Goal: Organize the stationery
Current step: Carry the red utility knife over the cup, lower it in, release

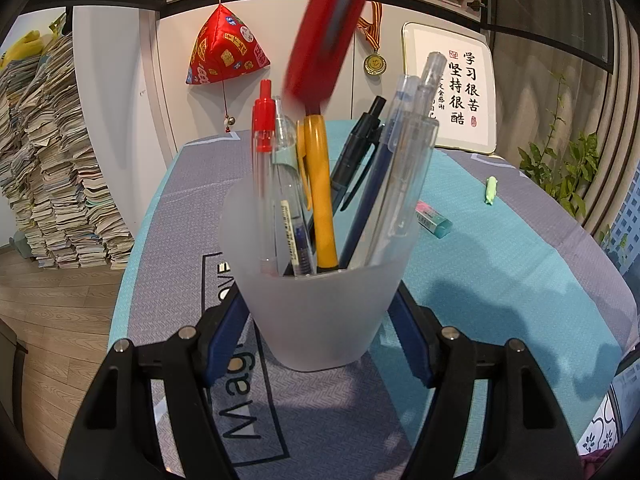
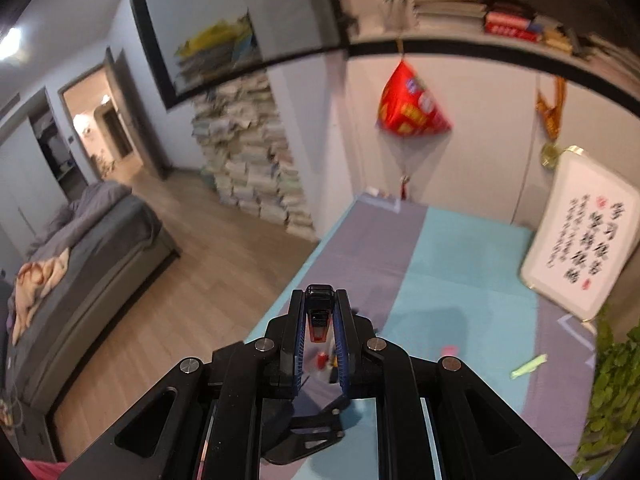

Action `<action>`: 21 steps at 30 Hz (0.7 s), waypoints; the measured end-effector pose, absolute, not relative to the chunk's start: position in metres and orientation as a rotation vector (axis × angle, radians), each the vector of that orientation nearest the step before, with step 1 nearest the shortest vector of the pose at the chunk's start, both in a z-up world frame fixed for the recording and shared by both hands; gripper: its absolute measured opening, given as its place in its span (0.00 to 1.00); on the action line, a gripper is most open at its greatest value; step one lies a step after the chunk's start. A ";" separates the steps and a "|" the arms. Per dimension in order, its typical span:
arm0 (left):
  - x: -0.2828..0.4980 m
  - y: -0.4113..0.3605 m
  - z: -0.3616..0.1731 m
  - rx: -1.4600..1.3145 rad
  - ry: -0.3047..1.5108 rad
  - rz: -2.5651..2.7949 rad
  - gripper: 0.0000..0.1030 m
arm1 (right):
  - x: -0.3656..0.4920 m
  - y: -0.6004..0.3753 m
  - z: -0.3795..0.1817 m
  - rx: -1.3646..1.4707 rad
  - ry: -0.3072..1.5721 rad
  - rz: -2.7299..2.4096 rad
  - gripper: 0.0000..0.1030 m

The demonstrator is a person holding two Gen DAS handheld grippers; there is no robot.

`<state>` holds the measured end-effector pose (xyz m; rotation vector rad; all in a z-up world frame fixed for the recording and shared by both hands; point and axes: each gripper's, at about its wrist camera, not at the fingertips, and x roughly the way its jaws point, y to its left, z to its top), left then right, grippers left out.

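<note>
My left gripper is shut on a frosted plastic pen cup standing on the table mat. The cup holds several pens, among them a red-capped pen, a yellow pen and a black pen. A red utility knife, blurred, hangs tip-down just above the cup. My right gripper is shut on that red and black utility knife, high above the table. The pen tops show faintly below between its fingers.
A pink and teal eraser and a small green item lie on the mat to the right. A framed calligraphy board leans at the back. A plant stands at the right. Paper stacks rise left of the table.
</note>
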<state>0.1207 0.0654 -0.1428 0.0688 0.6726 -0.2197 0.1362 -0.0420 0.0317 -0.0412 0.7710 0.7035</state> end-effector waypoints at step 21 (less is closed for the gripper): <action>0.122 0.066 -0.142 0.068 0.673 -0.220 0.66 | 0.153 -0.020 -0.015 -0.086 0.901 0.689 0.14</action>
